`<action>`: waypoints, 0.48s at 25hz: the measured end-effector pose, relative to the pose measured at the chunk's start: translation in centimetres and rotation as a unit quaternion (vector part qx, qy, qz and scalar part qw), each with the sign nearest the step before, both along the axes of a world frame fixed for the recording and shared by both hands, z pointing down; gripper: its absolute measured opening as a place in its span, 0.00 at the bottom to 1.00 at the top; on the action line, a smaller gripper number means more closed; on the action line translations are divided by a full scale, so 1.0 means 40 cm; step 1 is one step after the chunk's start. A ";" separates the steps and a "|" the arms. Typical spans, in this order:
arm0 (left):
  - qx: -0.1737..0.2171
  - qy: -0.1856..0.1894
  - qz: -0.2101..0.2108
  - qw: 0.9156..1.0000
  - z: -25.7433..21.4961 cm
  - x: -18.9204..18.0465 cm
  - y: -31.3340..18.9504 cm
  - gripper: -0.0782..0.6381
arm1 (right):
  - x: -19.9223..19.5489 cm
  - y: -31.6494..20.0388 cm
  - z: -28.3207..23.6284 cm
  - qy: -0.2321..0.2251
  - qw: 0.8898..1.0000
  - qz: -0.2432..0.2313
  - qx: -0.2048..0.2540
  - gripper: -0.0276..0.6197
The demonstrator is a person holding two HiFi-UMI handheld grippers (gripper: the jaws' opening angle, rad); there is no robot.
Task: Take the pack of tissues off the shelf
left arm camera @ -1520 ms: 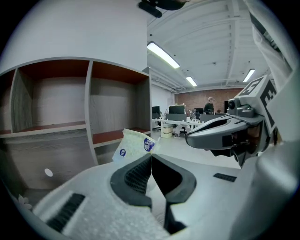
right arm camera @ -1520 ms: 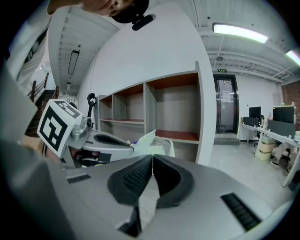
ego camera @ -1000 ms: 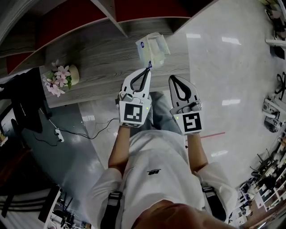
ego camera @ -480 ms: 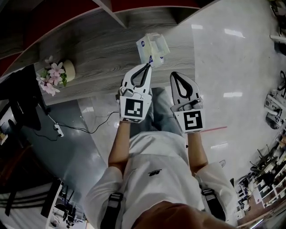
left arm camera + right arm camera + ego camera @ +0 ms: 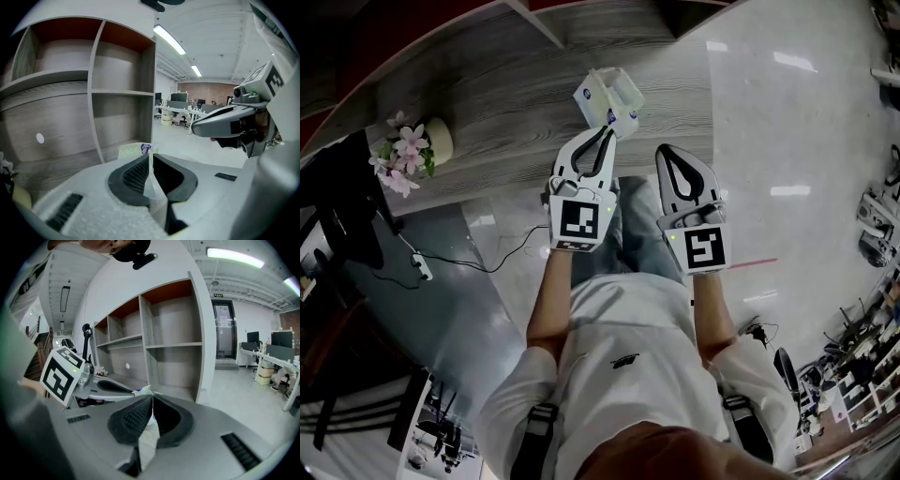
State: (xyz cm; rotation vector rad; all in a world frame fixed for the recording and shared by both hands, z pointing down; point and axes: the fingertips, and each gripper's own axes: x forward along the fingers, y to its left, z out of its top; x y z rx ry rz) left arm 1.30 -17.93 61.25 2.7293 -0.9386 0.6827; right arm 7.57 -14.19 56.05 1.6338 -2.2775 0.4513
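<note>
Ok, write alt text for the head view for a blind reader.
A person's left gripper is shut on the edge of a pack of tissues over a grey wooden shelf. The right gripper beside it is shut and empty. Pink flowers stand on the shelf.

Right gripper (image 5: 153, 396) jaws together, left gripper (image 5: 131, 390) with pack of tissues (image 5: 141, 390), shelf (image 5: 173, 346) beyond
</note>
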 end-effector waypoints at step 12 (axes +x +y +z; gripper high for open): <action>-0.003 0.003 -0.026 1.000 0.007 -0.058 0.014 0.19 | -0.043 0.008 0.016 0.002 1.000 -0.019 -0.001 0.08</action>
